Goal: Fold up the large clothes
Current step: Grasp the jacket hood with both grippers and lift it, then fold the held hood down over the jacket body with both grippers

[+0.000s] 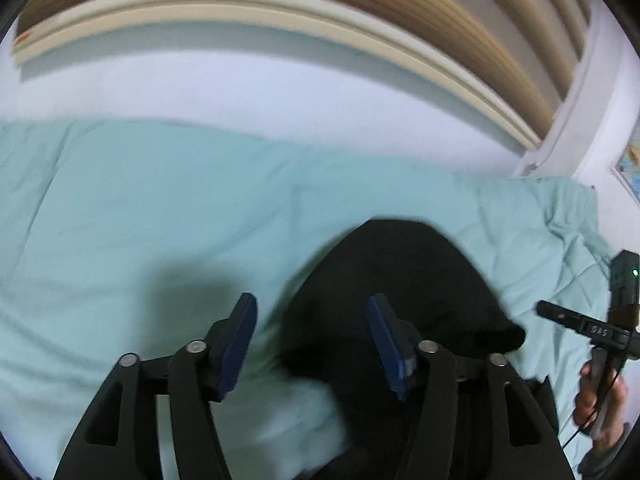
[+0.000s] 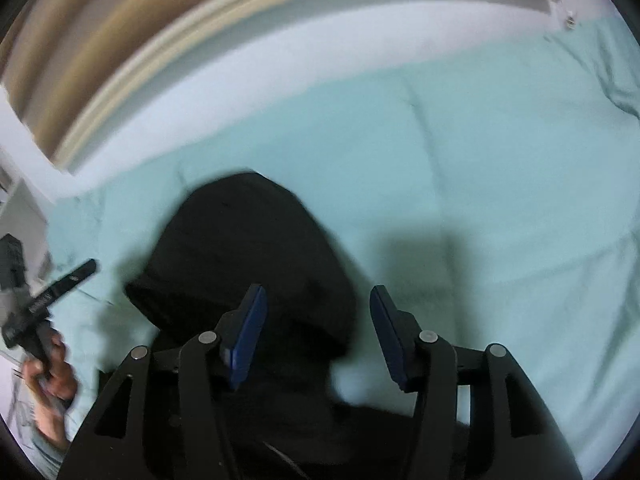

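A black garment (image 1: 400, 292) is shown lying in a rounded heap on a bed covered by a pale green sheet (image 1: 140, 208). In the left wrist view, the left hand-held gripper (image 1: 312, 336) is seen above the bed with its jaws apart; nothing is gripped between the blue pads (image 1: 236, 344), and only the garment's left edge and the sheet are visible in the gap. The garment is placed below and to the right of the gap, extending under the right finger. At the right border of this view, the right hand (image 1: 596, 396) is seen clasping the handle of the other tool, held over the sheet beside the garment.

In the right wrist view, the right hand-held gripper (image 2: 318, 332) is likewise shown with its jaws apart and empty. The garment (image 2: 240, 248) is placed under the left pad and to the left of the gap, with sheet (image 2: 480, 152) visible to the right. The left hand (image 2: 52, 368) is seen at the left border, holding its tool. A white wall and a beige wooden frame (image 2: 120, 40) are visible beyond the bed. Both views are blurred, so the garment's type cannot be determined.
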{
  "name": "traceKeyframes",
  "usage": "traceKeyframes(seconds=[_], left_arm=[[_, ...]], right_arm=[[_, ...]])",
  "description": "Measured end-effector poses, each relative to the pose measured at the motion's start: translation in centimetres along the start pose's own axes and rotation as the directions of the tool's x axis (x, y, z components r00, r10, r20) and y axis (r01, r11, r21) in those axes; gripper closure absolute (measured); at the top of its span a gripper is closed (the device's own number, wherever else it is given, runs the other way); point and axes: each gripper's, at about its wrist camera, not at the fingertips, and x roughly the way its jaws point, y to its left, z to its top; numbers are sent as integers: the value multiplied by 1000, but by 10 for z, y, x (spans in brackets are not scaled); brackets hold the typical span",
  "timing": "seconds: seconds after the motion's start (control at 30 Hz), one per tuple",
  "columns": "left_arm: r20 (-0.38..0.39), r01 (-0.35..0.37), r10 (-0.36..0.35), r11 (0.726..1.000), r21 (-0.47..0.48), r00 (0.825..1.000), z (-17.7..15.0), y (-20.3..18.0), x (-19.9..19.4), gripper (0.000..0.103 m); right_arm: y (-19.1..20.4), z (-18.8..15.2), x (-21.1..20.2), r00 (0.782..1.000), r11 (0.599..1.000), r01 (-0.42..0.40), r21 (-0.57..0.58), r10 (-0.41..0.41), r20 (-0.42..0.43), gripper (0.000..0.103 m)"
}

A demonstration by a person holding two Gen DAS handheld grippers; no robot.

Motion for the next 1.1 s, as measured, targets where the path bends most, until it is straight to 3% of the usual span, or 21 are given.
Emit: traceKeyframes(seconds=[0.07,0.13,0.2,0.23,0.3,0.4,0.63,0.8,0.9,1.1], left_arm=[[-32,21,-20,1000,11,999,5,-13,18,37],[-127,31,-31,1000,2,991,3,-10,51,37],[-223,-6,12,1000,26,975,-11,-9,79,37],[-281,-35,50,998,58,958,-24,-9,95,37],[-328,-67,99,992,109,939,-45,-7,111,37],[-314,-82,119,988,128,942,-53,-6,117,36],[-266,-93,129,985,145,955,-49,-3,103,36],[-199,-20,32,998,62,979,-33,8,66,36],[-131,11,-10,1000,8,991,-14,15,48,36],[-136,-20,23,1000,22,990,-8,25,49,36]], right_arm=[[19,9,19,1000,999,5,-34,-5,-17,46],[29,11,40,999,997,3,-74,-6,-42,46],[32,3,67,994,995,16,-99,-26,-102,46],[32,-6,81,989,993,29,-114,-45,-143,46],[27,-25,104,973,985,63,-158,-96,-212,48],[14,-47,121,966,981,73,-179,-114,-232,49],[1,-48,113,964,976,103,-192,-146,-224,49],[-9,-41,68,982,988,-7,-151,-21,-185,44],[-18,-32,50,988,989,-27,-144,5,-153,35],[-43,-16,51,987,993,-11,-120,-8,-162,33]])
